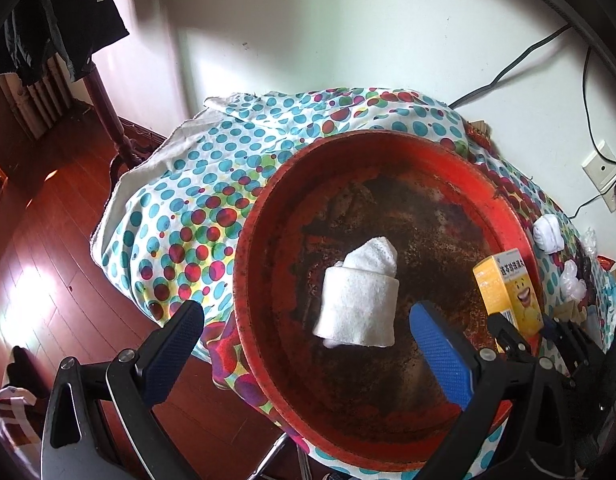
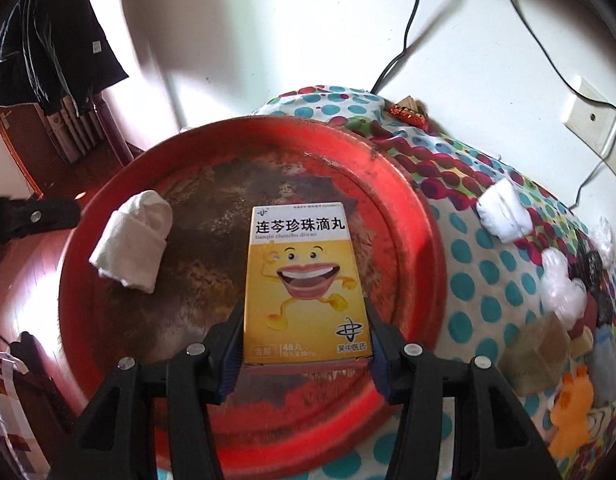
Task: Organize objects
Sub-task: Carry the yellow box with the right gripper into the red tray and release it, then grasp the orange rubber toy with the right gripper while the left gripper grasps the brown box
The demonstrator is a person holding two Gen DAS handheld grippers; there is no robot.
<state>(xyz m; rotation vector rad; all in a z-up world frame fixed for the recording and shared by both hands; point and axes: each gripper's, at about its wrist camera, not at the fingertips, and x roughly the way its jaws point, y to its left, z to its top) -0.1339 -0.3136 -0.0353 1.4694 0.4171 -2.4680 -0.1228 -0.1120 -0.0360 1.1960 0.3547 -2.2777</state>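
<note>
A round red tray point(image 1: 260, 208) with a worn dark bottom sits on a table under a polka-dot cloth point(image 1: 196, 200). A rolled white sock point(image 1: 358, 300) lies in the tray; it also shows in the right wrist view point(image 2: 130, 240). My left gripper point(image 1: 308, 320) is open over the tray, jaws wide on either side of the sock, not touching it. My right gripper point(image 2: 304, 340) is shut on a yellow medicine box point(image 2: 306, 284) and holds it over the tray point(image 2: 408, 208). The box point(image 1: 508, 292) shows at the tray's right side in the left wrist view.
A second rolled white sock point(image 2: 504, 210) lies on the cloth point(image 2: 480, 280) right of the tray. Clear plastic wraps point(image 2: 560, 284), a translucent block point(image 2: 536, 356), an orange plush toy point(image 2: 572, 412) and small items crowd the right. Wall, cables and socket point(image 2: 592, 116) are behind; wood floor point(image 1: 48, 260) lies left.
</note>
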